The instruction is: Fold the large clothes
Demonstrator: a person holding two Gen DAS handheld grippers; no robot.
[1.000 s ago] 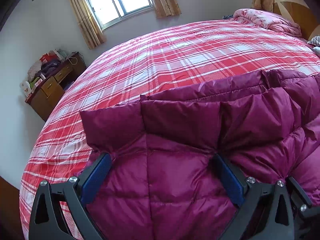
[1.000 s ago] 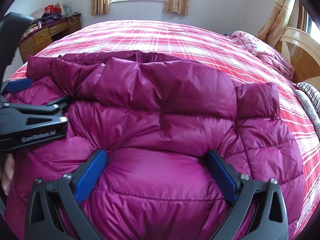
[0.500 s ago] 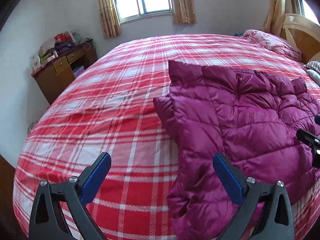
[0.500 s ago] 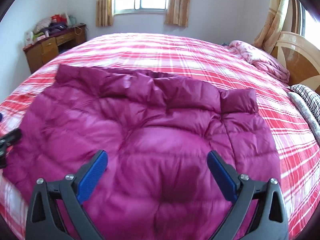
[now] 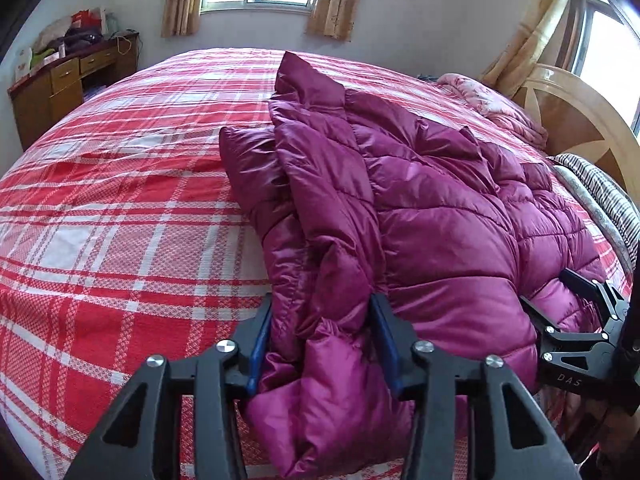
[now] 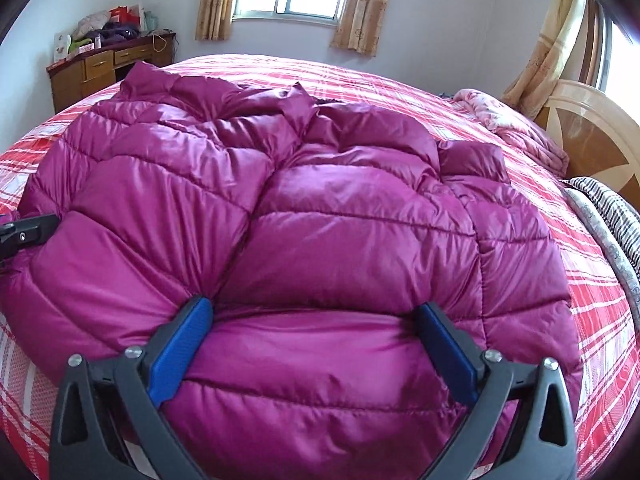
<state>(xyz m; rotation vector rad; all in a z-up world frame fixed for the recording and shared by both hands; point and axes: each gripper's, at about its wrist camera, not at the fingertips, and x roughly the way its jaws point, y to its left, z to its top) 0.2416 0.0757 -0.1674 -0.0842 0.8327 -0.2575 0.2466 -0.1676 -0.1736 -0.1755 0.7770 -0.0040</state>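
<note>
While the jacket [image 5: 432, 216] lies spread across the red plaid bed [image 5: 120, 216], its near edge is bunched between the fingers of the left hand-held gripper [image 5: 320, 344], which are drawn in and clamped on that fold. The right hand-held gripper [image 6: 316, 344] has its blue pads [image 6: 180, 352] set wider, pressed into the puffy hem with fabric bulging between them; whether it truly pinches the jacket is hard to tell from this angle. From the left view, the right hand-held gripper's black body sits at the jacket's far edge. A dresser [image 6: 108, 68] stands by the wall, and a pink quilt [image 5: 492, 108] rests near the headboard [image 5: 580, 120].
</note>
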